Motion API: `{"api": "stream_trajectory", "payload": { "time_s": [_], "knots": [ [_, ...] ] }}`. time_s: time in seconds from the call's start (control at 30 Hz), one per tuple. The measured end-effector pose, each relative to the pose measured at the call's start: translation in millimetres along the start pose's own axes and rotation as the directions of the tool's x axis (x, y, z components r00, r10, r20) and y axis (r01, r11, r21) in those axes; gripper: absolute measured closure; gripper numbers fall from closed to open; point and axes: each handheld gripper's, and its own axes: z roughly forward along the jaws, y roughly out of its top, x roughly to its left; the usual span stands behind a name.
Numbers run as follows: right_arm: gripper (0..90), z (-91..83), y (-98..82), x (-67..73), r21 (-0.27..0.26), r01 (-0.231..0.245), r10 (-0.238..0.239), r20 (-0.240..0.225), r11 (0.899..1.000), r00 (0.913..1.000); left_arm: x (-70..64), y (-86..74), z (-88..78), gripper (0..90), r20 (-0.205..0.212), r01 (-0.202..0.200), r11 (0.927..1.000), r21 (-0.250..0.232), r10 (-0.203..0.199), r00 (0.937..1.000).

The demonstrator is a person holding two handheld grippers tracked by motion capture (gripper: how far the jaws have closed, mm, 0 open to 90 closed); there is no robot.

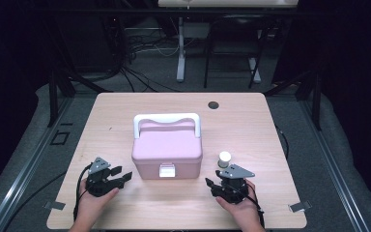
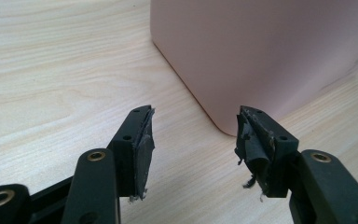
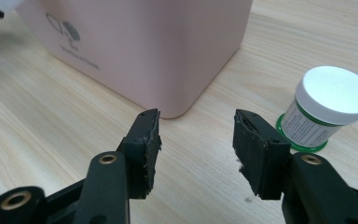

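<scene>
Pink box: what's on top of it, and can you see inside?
On the pink box a white handle arches over the closed lid, and a white latch sits at its front. The lid hides the inside.

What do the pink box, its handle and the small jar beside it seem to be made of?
Pink box: probably moulded plastic, matte, with smooth walls and rounded corners. Handle: white, seemingly plastic too, slightly glossy. Small jar: white, likely plastic, with a smooth screw-type cap, a printed label and a green ring at its base. Table: light wood-grain surface, perhaps laminate.
</scene>
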Motion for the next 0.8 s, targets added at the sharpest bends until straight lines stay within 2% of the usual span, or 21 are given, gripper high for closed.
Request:
{"api": "stream_trajectory", "payload": {
  "time_s": [0.03, 0.13, 0.33, 0.47, 0.6, 0.67, 0.73, 0.8],
  "knots": [
    [51.2, 1.2, -0.1, 0.7, 0.002, 0.013, -0.013, 0.011, 1.0, 0.9999, -0.1, 0.3, 1.0, 46.8, 0.006, -0.002, 1.0, -0.001, 0.002, 1.0],
    [51.9, 4.6, -0.1, 0.4, 0.014, 0.006, -0.006, -0.004, 1.0, 1.0, -0.7, 0.8, 2.8, 47.7, 0.008, -0.006, 1.0, 0.0, 0.006, 0.9999],
    [55.9, 9.7, 1.2, 0.1, 0.015, -0.008, 0.009, -0.005, 1.0, 0.9999, -2.3, 1.3, 3.4, 51.5, 0.032, 0.001, 1.0, -0.003, -0.001, 0.9995],
    [63.5, 10.3, 3.8, -1.2, 0.014, -0.028, 0.028, -0.006, 1.0, 0.9996, -2.1, 3.5, 3.8, 56.5, 0.045, 0.004, 0.9999, -0.014, -0.003, 0.999],
    [64.7, 11.8, 5.5, -0.4, 0.005, -0.026, 0.026, -0.006, 1.0, 0.9996, -0.9, 5.0, 7.1, 57.5, 0.054, 0.019, 0.9997, -0.014, -0.018, 0.9984],
    [64.8, 14.3, 8.1, -0.2, -0.011, -0.013, 0.013, 0.01, 1.0, 0.9999, -0.5, 5.7, 9.4, 58.4, 0.058, 0.031, 0.9994, -0.016, -0.03, 0.9979],
    [64.8, 14.0, 9.4, -0.2, -0.003, -0.016, 0.016, 0.012, 1.0, 0.9998, 0.3, 6.8, 11.3, 59.1, 0.066, 0.044, 0.999, -0.01, -0.044, 0.9969],
    [67.8, 15.1, 12.6, -1.3, -0.009, -0.016, 0.016, 0.019, 1.0, 0.9997, 1.3, 7.3, 12.8, 59.3, 0.08, 0.06, 0.9982, -0.009, -0.059, 0.9951]
  ]
}}
